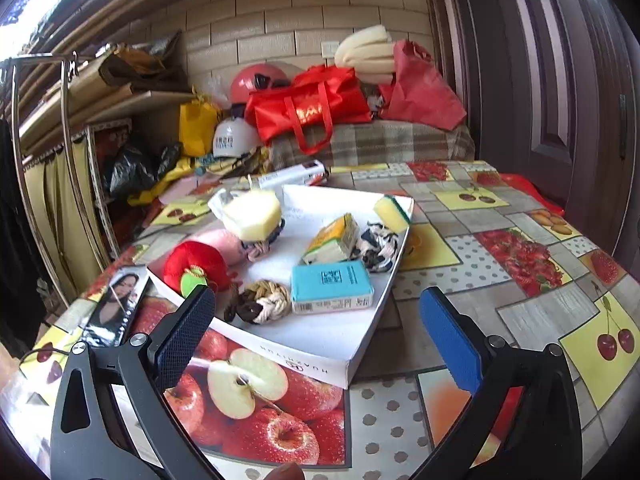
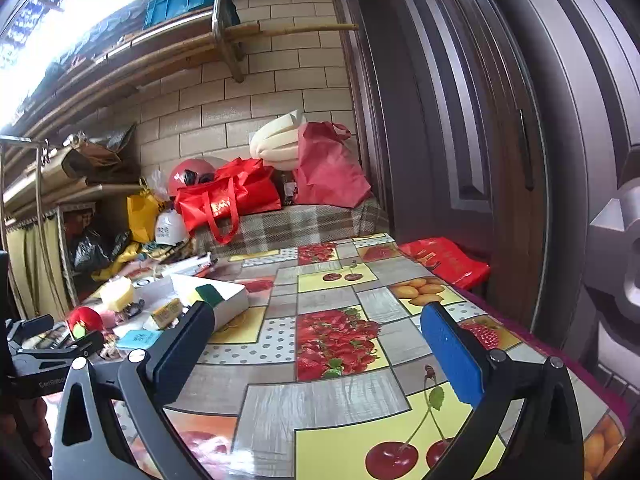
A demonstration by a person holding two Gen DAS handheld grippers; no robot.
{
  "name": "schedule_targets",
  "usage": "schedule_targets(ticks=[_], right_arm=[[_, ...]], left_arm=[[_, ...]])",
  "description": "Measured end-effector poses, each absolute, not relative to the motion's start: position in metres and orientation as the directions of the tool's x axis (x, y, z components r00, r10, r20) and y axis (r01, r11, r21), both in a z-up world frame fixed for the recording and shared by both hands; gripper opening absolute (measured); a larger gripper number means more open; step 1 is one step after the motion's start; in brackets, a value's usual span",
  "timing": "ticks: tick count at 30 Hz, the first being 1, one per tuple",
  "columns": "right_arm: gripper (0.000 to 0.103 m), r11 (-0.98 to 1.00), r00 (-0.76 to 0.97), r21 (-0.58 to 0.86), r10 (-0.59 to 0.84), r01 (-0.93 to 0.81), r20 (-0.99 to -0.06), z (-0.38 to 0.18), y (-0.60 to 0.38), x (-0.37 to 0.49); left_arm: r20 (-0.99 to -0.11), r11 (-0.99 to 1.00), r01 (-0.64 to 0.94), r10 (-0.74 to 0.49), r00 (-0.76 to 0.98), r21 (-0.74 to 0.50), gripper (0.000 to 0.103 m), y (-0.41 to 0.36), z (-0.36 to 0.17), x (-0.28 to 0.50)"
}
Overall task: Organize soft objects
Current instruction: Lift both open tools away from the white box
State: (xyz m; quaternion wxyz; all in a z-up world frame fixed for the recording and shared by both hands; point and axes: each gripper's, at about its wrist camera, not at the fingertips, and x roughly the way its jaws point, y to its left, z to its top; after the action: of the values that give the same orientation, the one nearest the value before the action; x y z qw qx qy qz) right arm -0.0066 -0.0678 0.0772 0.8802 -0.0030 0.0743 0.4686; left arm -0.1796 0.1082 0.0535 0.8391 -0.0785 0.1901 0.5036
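Tray [image 1: 360, 364] near edge unobstructed | left gripper [image 1: 320, 328] jaws apart | red plush [image 1: 196, 260] partly hidden

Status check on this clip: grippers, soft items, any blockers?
Left gripper open, empty, short of white tray. Right gripper open, empty, over bare tablecloth. Soft items in tray, rope knot nearest the left jaws. Nothing blocking.

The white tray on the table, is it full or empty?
Partly full. The white tray holds a red plush apple, a blue packet, sponges and rope knots, with bare white floor between them.
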Motion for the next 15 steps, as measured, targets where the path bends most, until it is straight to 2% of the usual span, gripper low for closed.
schedule_targets(ticks=[5, 15], right_arm=[[0.103, 0.591, 0.583, 0.009, 0.798, -0.807, -0.156, 0.076, -0.063, -0.013], [0.103, 0.579, 0.557, 0.159, 0.814, -0.799, -0.167, 0.076, -0.078, 0.011]], left_arm=[[-0.445, 0.482, -0.876, 0.792, 0.419, 0.032, 0.103, 0.116, 0.048, -0.179], [-0.461, 0.486, -0.874, 0.782, 0.42, 0.027, 0.103, 0.12, 0.046, -0.181]])
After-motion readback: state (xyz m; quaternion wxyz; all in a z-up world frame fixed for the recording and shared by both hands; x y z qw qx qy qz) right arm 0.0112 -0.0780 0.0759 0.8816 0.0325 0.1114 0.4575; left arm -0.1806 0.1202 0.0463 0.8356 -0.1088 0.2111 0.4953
